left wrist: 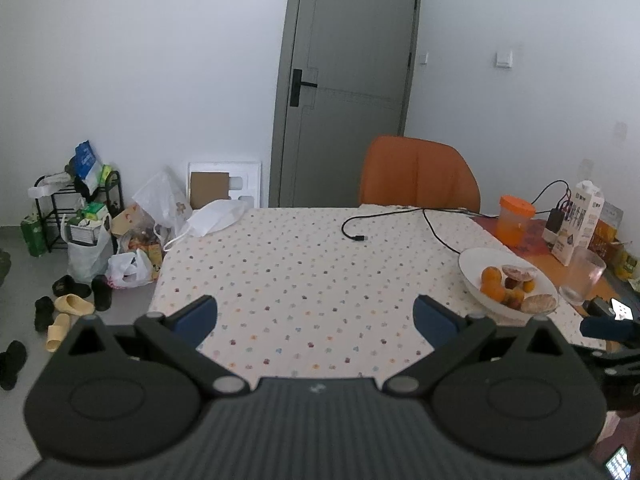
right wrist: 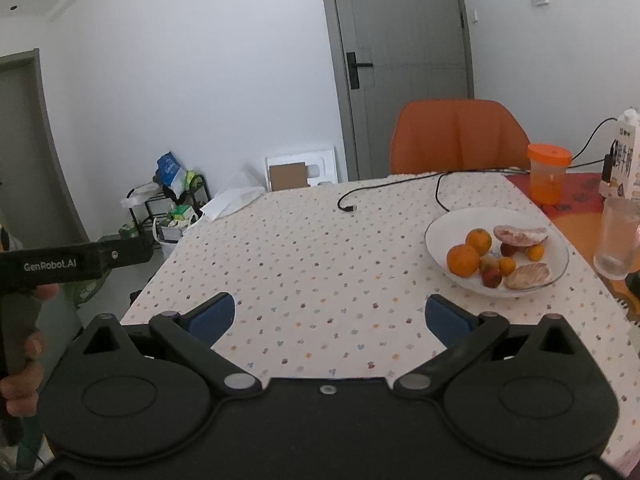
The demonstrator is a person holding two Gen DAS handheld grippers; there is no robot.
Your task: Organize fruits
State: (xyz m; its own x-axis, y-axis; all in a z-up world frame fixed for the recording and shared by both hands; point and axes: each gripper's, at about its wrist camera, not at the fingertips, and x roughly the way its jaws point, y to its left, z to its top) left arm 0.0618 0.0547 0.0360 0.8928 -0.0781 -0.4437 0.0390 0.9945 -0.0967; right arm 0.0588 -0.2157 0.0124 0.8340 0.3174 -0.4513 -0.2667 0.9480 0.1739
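A white plate on the dotted tablecloth holds two oranges, small kumquats, small red fruits and two peeled pomelo pieces. It also shows in the left wrist view at the right. My right gripper is open and empty above the cloth, left of and nearer than the plate. My left gripper is open and empty above the cloth, left of the plate. Its handle shows at the left of the right wrist view.
A black cable lies across the far table. An orange-lidded jar, a milk carton and a glass stand at the right. An orange chair stands behind the table. Bags and shoes crowd the floor at left.
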